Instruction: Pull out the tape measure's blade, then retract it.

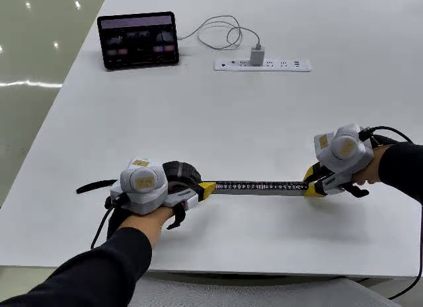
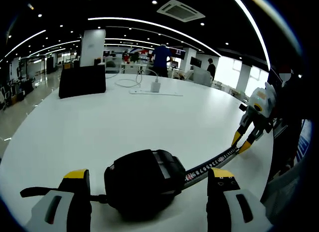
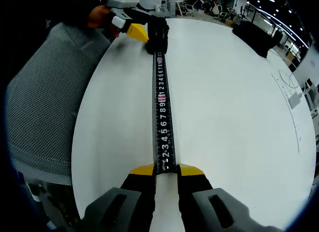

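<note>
Right hand-held gripper (image 3: pixel 166 169) pinches the blade (image 3: pixel 162 107) end at four o'clock; left hand-held gripper (image 2: pixel 148 173) straddles the tape measure case (image 2: pixel 142 187), jaws wide, at seven. Unclamped, it may skid as the blade recoils.

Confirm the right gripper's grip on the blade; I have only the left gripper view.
Observer: The right gripper is shut on the blade at its very end, beside the 1 mark.
Operator: Check the tablet.
Observer: Its screen is lit, showing small tiles.
Operator: Trace the right gripper's cable.
Observer: It hangs past the near edge of the table.
</note>
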Tool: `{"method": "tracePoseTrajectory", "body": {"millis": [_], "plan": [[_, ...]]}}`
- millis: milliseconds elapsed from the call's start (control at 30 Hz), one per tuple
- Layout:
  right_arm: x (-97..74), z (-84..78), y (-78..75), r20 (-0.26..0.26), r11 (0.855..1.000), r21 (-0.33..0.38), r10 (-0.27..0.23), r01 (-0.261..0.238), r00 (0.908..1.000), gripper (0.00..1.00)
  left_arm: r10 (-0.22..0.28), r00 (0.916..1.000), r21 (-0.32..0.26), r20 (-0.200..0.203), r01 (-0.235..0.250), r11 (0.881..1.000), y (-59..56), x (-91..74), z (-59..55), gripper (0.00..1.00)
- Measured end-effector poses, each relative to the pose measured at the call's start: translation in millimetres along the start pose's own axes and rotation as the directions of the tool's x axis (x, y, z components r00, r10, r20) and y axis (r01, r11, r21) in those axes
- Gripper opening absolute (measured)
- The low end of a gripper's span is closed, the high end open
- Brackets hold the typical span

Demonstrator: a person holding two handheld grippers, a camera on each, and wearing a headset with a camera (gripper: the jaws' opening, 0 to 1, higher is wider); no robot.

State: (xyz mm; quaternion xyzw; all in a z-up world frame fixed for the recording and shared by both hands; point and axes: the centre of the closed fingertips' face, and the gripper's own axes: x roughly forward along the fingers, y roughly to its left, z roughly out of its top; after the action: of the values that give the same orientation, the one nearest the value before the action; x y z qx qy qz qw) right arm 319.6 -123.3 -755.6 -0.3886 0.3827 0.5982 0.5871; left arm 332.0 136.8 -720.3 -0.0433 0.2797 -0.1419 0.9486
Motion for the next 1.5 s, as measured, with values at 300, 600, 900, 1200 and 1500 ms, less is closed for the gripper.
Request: {"method": "tracePoseTrajectory", "body": {"millis": [300,600,900,1200,1500], "plan": [[2.1,-0.9,-1.4,-0.067,0.999,-0.049,0.007,-0.01,0.9977,0.11,0.024,0.9997,-0.016,0.003,-0.024,1.0,4.7,4.9,-1.9,0.89],[3.6,-0.4,-3.9,-0.12,1.0,-0.015,0.015,-0.017,0.9926,0.11,0.029,0.9996,-0.066,0.005,-0.028,0.997,2.6,7.0,-0.3,0.82],[5.5,-4.1,-6.2,-0.151,1.0,-0.012,0.012,-0.014,0.9885,0.11,0.057,0.9982,-0.088,-0.019,-0.059,0.994,6.5,6.2,-3.1,0.69],[5.7,-4.4,-5.1,-0.127,1.0,0.01,0.013,-0.012,0.9918,0.11,0.098,0.9944,-0.029,-0.038,-0.1,0.995,7.1,6.7,-4.4,0.64],[4.1,-2.2,-2.5,-0.099,1.0,0.004,0.009,-0.009,0.9951,0.11,0.098,0.9935,0.005,-0.059,-0.098,0.995,7.9,6.5,-6.0,0.62]]}}
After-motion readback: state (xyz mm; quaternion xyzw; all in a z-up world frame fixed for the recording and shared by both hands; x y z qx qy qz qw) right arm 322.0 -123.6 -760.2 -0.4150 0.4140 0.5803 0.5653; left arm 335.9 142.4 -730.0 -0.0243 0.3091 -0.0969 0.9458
